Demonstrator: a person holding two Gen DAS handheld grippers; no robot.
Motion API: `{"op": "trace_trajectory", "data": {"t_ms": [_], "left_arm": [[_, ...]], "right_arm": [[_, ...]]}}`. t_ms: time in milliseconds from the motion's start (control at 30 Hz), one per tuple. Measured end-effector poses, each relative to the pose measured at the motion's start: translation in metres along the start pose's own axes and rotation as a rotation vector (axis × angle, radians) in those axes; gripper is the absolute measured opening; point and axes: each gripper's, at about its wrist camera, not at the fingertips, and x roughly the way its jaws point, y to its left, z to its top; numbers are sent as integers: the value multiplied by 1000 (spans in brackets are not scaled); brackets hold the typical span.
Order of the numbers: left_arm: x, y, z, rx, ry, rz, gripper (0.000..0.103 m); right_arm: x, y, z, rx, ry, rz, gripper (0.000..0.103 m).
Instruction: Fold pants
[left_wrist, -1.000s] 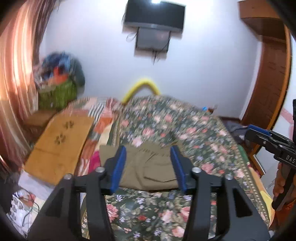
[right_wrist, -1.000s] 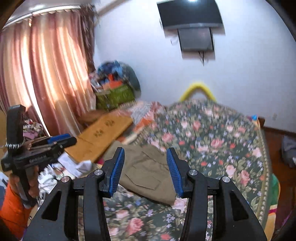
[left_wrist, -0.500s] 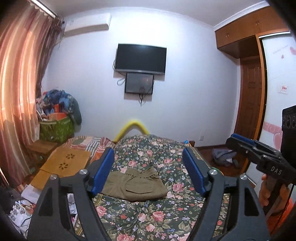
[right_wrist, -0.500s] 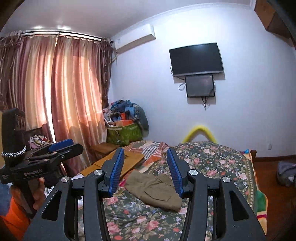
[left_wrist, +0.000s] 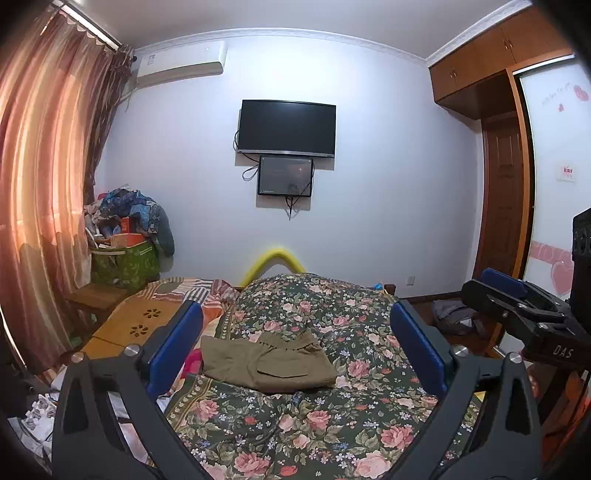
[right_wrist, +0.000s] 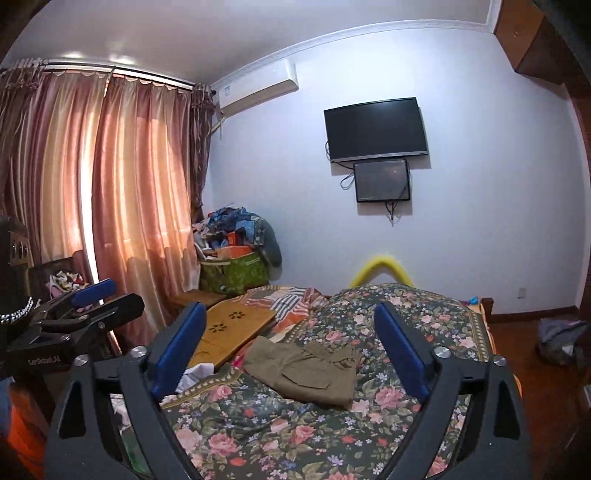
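The olive pants (left_wrist: 267, 360) lie folded into a compact rectangle on the floral bedspread (left_wrist: 332, 417), a pocket flap facing up, toward the bed's left side and near a wooden board (left_wrist: 136, 325) that rests along that edge. Neither gripper touches them. The left gripper (left_wrist: 295, 347) hangs above the near end of the bed, its blue-padded jaws spreading wide with nothing between them. The right gripper (right_wrist: 291, 343) is held alongside, its jaws likewise opening and empty; the pants (right_wrist: 306, 369) sit well beyond its fingertips. On the far wall hangs a dark television (left_wrist: 286, 127), and pink curtains (right_wrist: 110, 184) cover the left window.
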Motion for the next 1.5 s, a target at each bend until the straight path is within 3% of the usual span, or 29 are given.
{"op": "trace_trajectory", "data": {"t_ms": [167,1500], "left_arm": [[1,-3,-5,6,1,12,103],[11,-7,-14,0,25,13,103]], "right_arm": [[-7,-1,-3,4,-8,-18,102],[-6,6,-5,-16,27,-42,102]]}}
